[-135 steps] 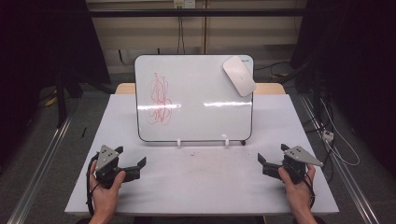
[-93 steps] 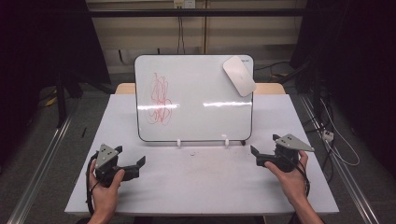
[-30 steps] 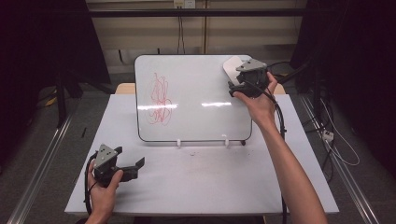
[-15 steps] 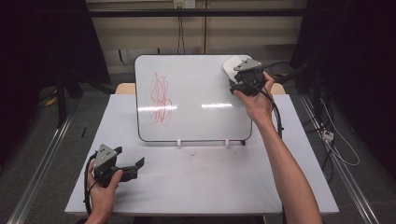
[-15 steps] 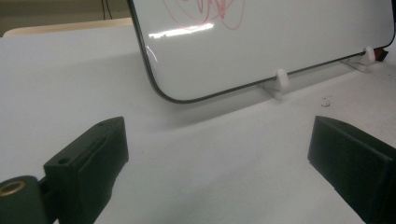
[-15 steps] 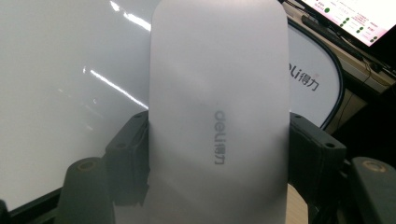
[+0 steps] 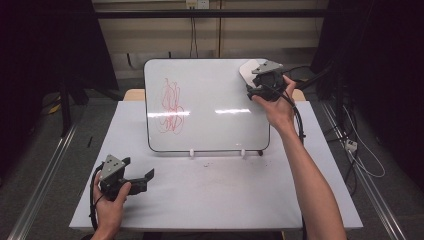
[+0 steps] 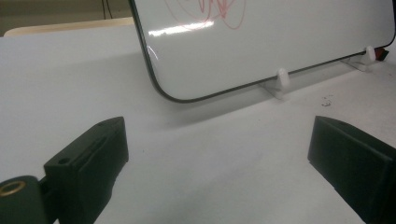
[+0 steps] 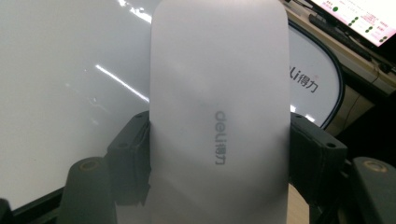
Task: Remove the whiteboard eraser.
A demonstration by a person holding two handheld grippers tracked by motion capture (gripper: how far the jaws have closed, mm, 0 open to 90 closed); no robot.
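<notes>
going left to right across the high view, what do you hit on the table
left tongs held open near the front edge → red marker scribble on the white rectangular whiteboard → right tongs shut on the white oval plastic eraser at the board's top right corner

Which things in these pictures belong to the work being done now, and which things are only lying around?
In use:
- eraser, clamped by the right gripper
- whiteboard with red scribble

Not in use:
- left gripper, open, low over the table
- cables on the floor
- white board feet
</notes>
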